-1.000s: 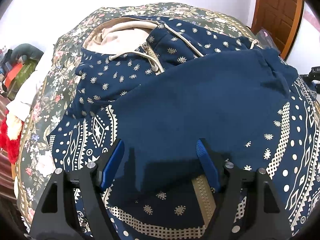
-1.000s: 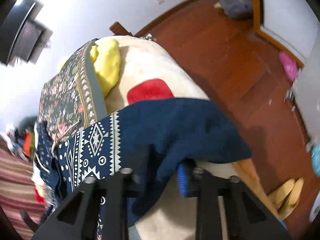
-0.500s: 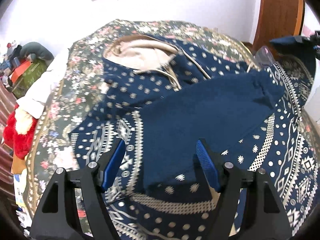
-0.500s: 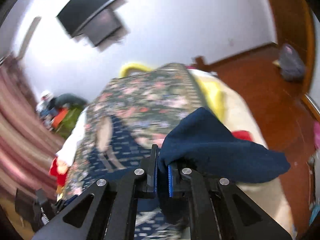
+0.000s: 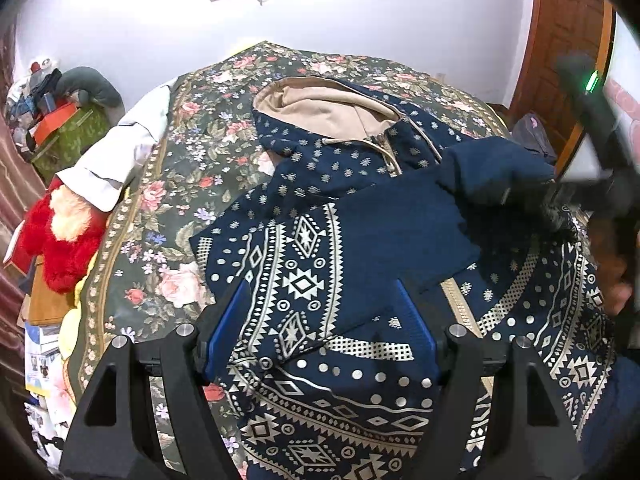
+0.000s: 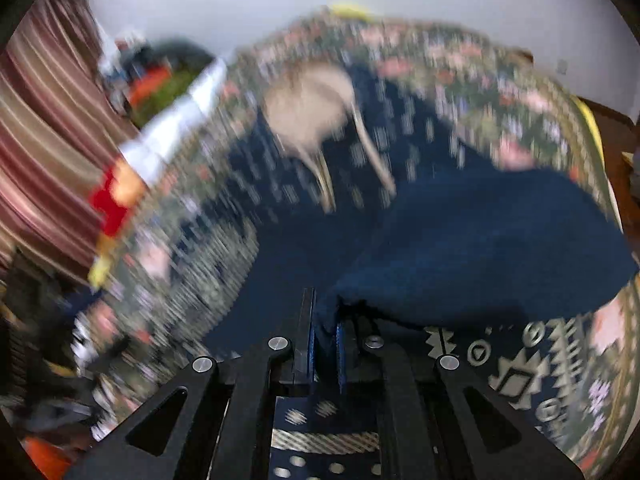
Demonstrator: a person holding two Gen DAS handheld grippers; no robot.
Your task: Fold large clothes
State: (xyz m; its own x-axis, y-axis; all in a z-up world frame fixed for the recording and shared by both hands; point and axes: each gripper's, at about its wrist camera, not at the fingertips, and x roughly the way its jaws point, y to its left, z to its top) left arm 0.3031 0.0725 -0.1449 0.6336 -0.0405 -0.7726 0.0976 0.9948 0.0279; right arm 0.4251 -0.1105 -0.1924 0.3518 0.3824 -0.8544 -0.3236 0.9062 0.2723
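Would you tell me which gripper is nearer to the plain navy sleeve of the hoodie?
Right. The right gripper is shut on the plain navy sleeve, holding its end above the hoodie. The left gripper hangs open over the patterned front, short of that sleeve.

Navy hoodie (image 5: 320, 264) with cream geometric pattern; dark floral bedspread (image 5: 192, 184).

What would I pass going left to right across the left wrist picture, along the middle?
Red plush toy → white cloth → floral bedspread → patterned navy hoodie → its plain navy sleeve, held by the right gripper.
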